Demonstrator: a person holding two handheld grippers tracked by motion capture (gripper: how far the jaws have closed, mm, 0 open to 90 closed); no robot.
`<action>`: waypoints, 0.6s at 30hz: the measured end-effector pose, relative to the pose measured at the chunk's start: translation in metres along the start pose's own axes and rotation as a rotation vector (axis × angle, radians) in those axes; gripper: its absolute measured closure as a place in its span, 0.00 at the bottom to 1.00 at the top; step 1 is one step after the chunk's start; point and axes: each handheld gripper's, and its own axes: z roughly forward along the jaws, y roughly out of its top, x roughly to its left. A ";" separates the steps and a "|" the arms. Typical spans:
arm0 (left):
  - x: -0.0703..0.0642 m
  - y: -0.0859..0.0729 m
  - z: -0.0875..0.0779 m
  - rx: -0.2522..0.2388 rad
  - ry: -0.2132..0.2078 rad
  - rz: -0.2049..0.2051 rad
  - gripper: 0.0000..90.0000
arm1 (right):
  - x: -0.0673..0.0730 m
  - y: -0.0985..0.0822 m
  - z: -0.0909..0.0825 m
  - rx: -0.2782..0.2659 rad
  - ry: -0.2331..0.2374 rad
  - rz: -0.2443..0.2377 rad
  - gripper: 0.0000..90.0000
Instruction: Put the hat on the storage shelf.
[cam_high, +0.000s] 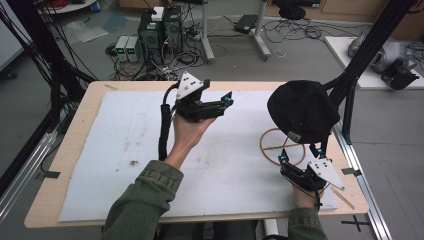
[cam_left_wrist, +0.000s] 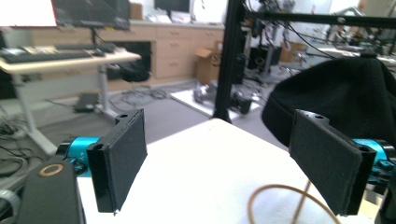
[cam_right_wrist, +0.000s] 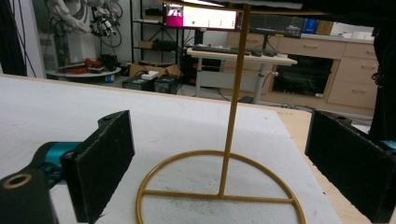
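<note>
A black hat (cam_high: 302, 111) sits atop a thin gold stand (cam_high: 281, 146) at the counter's (cam_high: 80, 125) right side. Both the left gripper (cam_high: 227, 101) and right gripper (cam_high: 298, 154) are released, holding nothing. A careless nudge of the light stand would likely tip it.

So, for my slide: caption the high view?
Open left tool raised; open right tool near gold stand holding black hat.

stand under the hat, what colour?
Gold-coloured wire stand, clearest in the right gripper view; the hat on it is black.
</note>
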 end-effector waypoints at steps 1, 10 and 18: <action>0.002 0.000 -0.005 -0.010 0.011 0.003 0.22 | 0.000 0.000 0.000 0.001 0.000 0.000 0.08; 0.024 -0.002 -0.041 -0.036 0.092 0.008 0.22 | 0.002 0.000 0.001 0.005 0.000 -0.007 0.08; 0.042 -0.015 -0.070 -0.026 0.157 0.019 0.21 | 0.004 0.000 0.002 0.011 0.005 -0.010 0.08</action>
